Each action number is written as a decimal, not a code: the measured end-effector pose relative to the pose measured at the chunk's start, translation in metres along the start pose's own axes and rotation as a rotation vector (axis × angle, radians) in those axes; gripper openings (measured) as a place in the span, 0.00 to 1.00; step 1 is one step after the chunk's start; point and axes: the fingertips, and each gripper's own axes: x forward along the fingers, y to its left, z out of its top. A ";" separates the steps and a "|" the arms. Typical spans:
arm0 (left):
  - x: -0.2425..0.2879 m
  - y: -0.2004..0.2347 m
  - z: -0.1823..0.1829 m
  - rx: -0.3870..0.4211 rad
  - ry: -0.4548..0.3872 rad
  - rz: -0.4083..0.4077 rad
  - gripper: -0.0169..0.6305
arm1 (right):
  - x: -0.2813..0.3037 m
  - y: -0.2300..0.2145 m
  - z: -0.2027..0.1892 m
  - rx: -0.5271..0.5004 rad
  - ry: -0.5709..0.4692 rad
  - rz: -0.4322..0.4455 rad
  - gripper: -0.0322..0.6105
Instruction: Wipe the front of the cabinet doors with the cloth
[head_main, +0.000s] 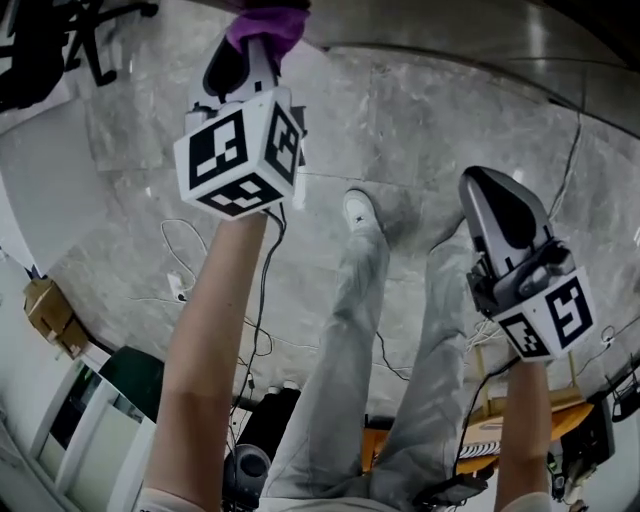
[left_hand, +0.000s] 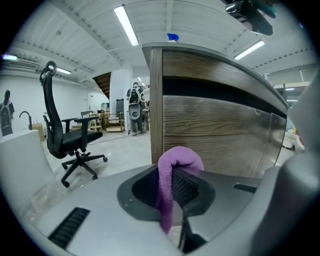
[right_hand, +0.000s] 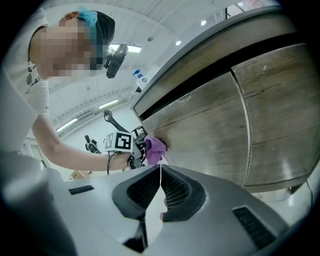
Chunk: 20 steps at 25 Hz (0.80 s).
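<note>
A purple cloth (left_hand: 180, 159) is pinched between the jaws of my left gripper (left_hand: 175, 175), and one end hangs down. The curved wooden cabinet doors (left_hand: 215, 135) stand just ahead of it, near the cabinet's left corner. In the right gripper view the cloth (right_hand: 155, 149) is pressed against the door front (right_hand: 215, 125) by the left gripper (right_hand: 134, 150). My right gripper (right_hand: 160, 182) is shut on nothing and hangs back from the doors. In the head view the left gripper (head_main: 255, 45) reaches forward with the cloth (head_main: 268, 25), and the right gripper (head_main: 492, 185) is lower right.
A black office chair (left_hand: 70, 135) stands on the floor left of the cabinet. A blue object (left_hand: 172, 37) sits on the cabinet top. Below me are the person's legs and white shoe (head_main: 360, 210), loose cables (head_main: 185, 285) and a cardboard box (head_main: 50, 315).
</note>
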 end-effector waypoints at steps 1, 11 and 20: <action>0.002 0.001 -0.001 0.002 -0.001 0.006 0.10 | -0.001 -0.002 -0.003 -0.004 0.008 0.005 0.09; 0.009 -0.068 -0.012 -0.143 0.016 0.113 0.10 | -0.065 -0.057 0.000 0.015 0.022 -0.021 0.09; 0.012 -0.194 -0.021 -0.233 0.038 0.109 0.10 | -0.145 -0.127 0.010 0.004 0.023 -0.054 0.09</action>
